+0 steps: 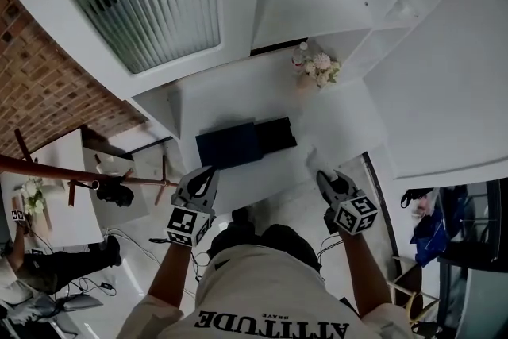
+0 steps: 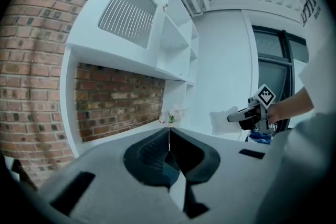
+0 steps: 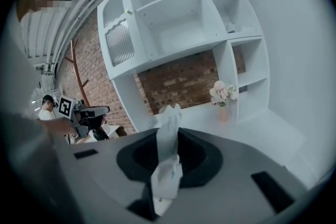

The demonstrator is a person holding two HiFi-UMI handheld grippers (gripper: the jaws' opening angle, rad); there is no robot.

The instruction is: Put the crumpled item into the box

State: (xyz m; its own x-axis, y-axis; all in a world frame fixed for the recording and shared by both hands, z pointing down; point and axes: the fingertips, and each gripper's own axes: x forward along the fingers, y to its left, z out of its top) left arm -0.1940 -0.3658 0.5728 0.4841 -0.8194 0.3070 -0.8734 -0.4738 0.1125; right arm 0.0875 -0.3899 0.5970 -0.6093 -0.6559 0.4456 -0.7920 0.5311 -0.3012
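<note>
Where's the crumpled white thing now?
The crumpled item is pinched in the jaws of the right gripper, over the counter, right of the dark box in the head view.

White shelving unit [image 3: 178,23] with open compartments, fixed against a red brick wall [image 1: 32,83]; a louvred panel [image 1: 151,4] with a scalloped top edge fills its upper left section. Below it, a white counter [image 1: 238,95] carries a small vase of pale pink flowers [image 1: 317,69] at the far right, near the shelf uprights. To the left, a brown wooden rail [image 1: 48,171] crosses above a white side table [image 1: 59,210]; a person [image 1: 48,266] sits near it. A blue bag [image 1: 432,234] lies at the right.
</note>
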